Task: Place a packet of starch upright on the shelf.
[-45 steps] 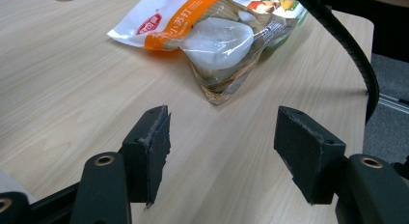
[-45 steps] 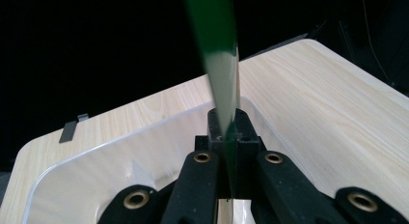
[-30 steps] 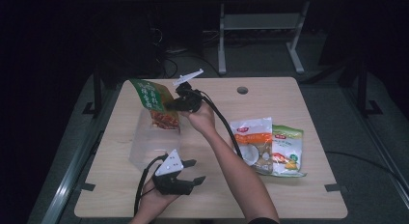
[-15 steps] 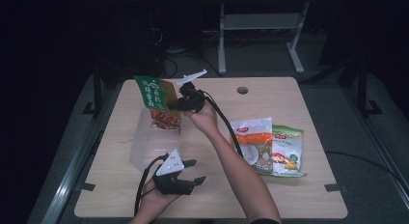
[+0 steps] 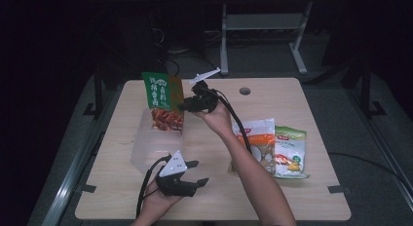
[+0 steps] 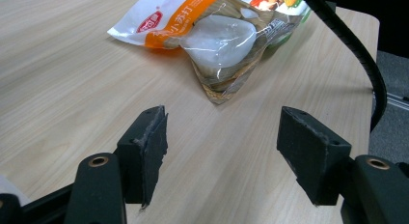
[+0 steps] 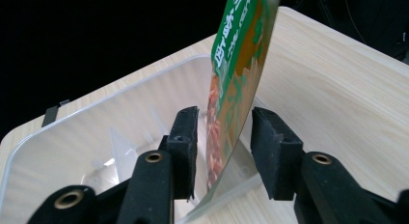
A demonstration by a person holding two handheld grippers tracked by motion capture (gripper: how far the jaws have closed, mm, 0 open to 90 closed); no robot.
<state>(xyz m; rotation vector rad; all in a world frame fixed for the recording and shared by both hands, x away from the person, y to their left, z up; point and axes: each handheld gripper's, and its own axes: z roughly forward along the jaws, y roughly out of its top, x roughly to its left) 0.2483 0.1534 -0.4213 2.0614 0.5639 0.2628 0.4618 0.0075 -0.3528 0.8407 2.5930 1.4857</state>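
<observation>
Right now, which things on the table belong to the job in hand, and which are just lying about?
In the job:
- green snack pouch, standing in the bin between the right gripper's just-opening jaws
- clear plastic bin

Lying about:
- orange-and-white food pouch
- green-and-white food pouch
- left gripper, open, nothing between its jaws

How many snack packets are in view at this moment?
3: a green packet standing in the clear bin, and on the table's right an orange-striped packet beside a green-and-white packet. More seem unlikely.
</observation>
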